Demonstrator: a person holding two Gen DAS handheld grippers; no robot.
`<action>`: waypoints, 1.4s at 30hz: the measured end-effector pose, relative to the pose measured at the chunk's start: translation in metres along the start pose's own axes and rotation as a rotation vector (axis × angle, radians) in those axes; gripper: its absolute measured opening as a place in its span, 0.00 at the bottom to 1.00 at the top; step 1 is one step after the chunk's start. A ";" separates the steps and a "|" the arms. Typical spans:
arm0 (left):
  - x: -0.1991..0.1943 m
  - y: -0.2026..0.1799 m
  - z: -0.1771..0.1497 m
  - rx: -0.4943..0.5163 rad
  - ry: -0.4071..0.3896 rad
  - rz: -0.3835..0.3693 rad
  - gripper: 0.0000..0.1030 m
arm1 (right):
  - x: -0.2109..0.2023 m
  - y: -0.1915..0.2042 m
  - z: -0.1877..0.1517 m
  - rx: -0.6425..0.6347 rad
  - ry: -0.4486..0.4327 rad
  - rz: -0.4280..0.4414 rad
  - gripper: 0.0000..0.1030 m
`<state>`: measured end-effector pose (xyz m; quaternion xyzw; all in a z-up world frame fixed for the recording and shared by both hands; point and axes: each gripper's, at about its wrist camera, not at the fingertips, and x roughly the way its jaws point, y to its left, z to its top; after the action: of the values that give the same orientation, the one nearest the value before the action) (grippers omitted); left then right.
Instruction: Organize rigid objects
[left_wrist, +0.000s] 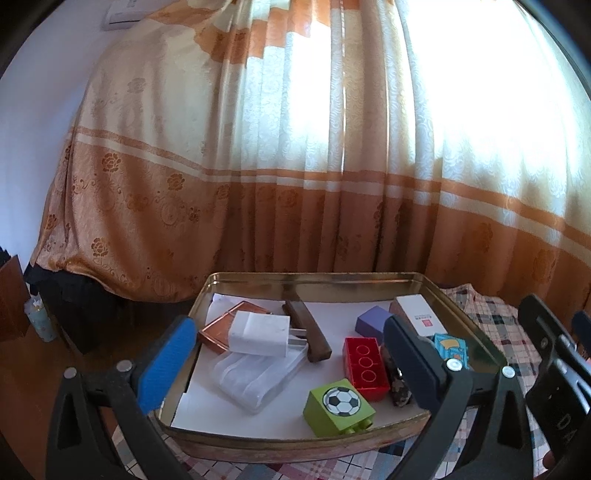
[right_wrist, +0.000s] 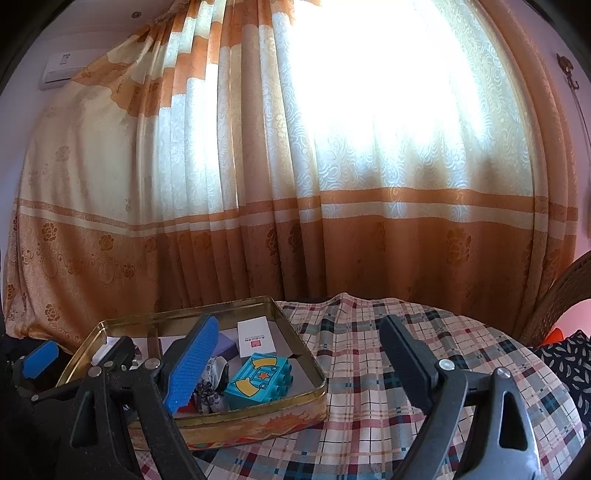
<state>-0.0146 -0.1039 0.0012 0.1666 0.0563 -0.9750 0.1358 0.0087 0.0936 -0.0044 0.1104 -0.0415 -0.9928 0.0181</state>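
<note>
Both grippers hang with jaws spread wide and nothing between them: the left gripper (left_wrist: 288, 358) over the near edge of the gold tin tray (left_wrist: 314, 277), the right gripper (right_wrist: 299, 365) over bare plaid cloth (right_wrist: 406, 350) just beside the tray's right wall. Every rigid piece visible already lies inside the tray: a soccer-ball block (left_wrist: 339, 405) at the near edge, a red brick (left_wrist: 365, 363), a purple block (left_wrist: 373, 320), a teal block (right_wrist: 258, 378), a white box (left_wrist: 419, 314) and a white charger (left_wrist: 258, 332). Gathered so, they look sorted, and the task seems nearly done. The tray sits on a cloth-covered counter. An orange and cream curtain (right_wrist: 332, 221), sunlit, fills the room behind.
</note>
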 end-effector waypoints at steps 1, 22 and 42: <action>-0.001 0.003 0.001 -0.010 -0.004 -0.005 1.00 | 0.000 0.001 0.000 -0.003 0.001 0.003 0.88; -0.005 -0.015 0.005 0.107 0.006 0.025 1.00 | -0.001 -0.015 0.006 0.059 0.001 0.020 0.88; -0.010 -0.014 0.002 0.117 0.017 0.026 1.00 | -0.008 -0.003 0.007 0.028 -0.014 0.038 0.88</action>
<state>-0.0095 -0.0888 0.0075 0.1831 -0.0020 -0.9733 0.1381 0.0149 0.0974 0.0038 0.1030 -0.0578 -0.9924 0.0349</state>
